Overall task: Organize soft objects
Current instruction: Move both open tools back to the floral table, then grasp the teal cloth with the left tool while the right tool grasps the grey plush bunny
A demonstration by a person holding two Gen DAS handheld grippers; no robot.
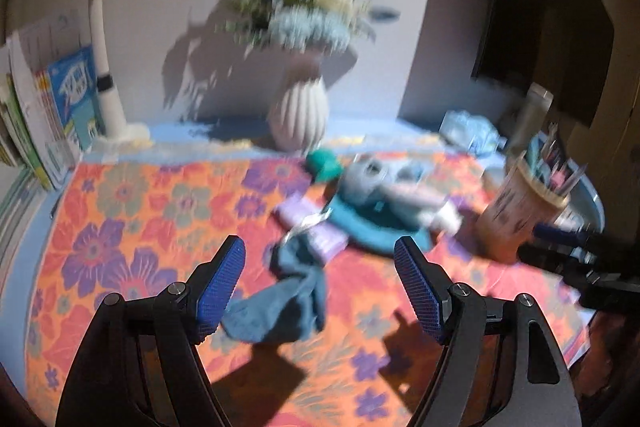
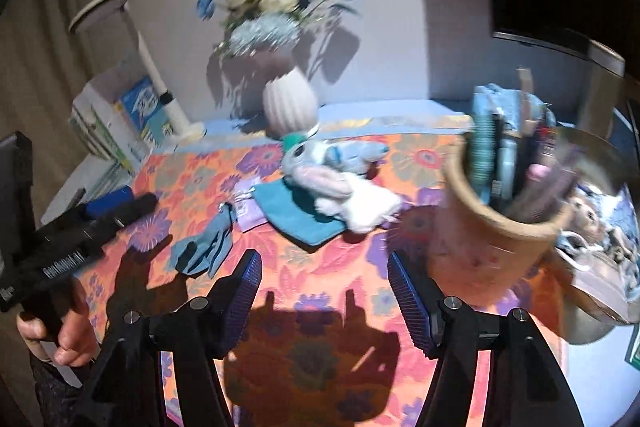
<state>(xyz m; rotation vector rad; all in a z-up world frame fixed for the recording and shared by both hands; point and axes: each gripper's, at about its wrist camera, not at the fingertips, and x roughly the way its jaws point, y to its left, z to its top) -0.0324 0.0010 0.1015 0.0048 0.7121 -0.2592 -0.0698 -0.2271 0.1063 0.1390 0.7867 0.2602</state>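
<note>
Both grippers hung over a floral tablecloth (image 1: 132, 211) w/ jaws released, nothing between them: left gripper (image 1: 320, 287) just above a crumpled blue cloth (image 1: 288, 299), right gripper (image 2: 324, 291) over bare pattern. A plush toy (image 2: 340, 183) lay on a teal cloth (image 2: 296, 215) mid-table, beside a lilac packet (image 1: 316, 227). All looked light and limp; a bunched fold seemed the best pinch point. Vase of flowers (image 1: 298, 111), pen cup (image 2: 500, 223), lamp and books ringed the dim desk.
</note>
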